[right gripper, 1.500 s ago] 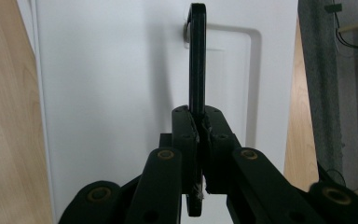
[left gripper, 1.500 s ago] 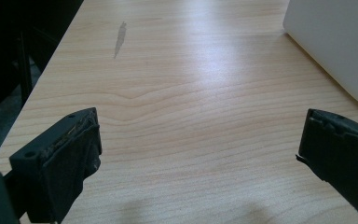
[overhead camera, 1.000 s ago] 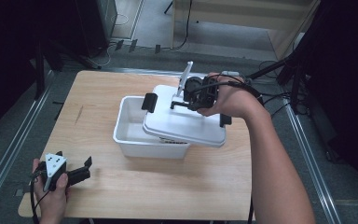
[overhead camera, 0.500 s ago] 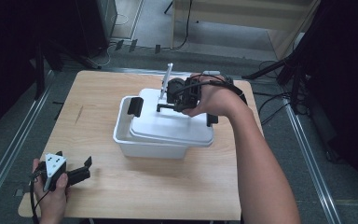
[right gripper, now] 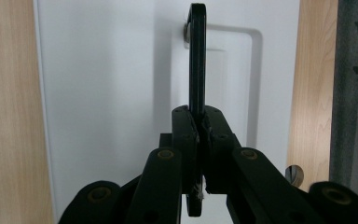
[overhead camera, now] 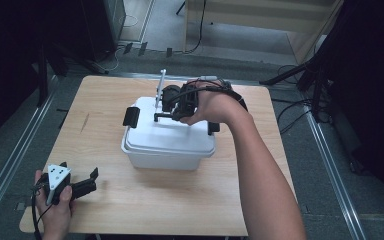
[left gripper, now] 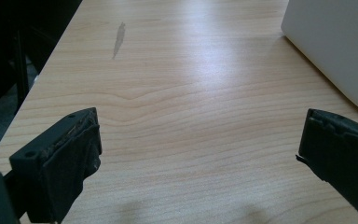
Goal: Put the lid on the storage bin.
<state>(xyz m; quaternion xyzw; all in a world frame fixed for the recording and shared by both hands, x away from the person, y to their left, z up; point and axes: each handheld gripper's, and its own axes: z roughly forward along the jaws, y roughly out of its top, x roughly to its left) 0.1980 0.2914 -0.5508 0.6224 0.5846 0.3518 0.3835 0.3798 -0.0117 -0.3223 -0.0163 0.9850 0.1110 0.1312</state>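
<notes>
Above, right gripper (overhead camera: pixel 161 116) pinching lid handle (right gripper: pixel 196 56), left gripper (overhead camera: pixel 82 186) resting wide

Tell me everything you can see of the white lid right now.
The white lid looks like smooth plastic, rectangular with rounded corners. It lies flat on the white box, covering the opening. Its thin black handle stands upright from a recessed panel on top, and the right gripper has its jaws shut on that handle. Black latches sit at both short ends.
</notes>
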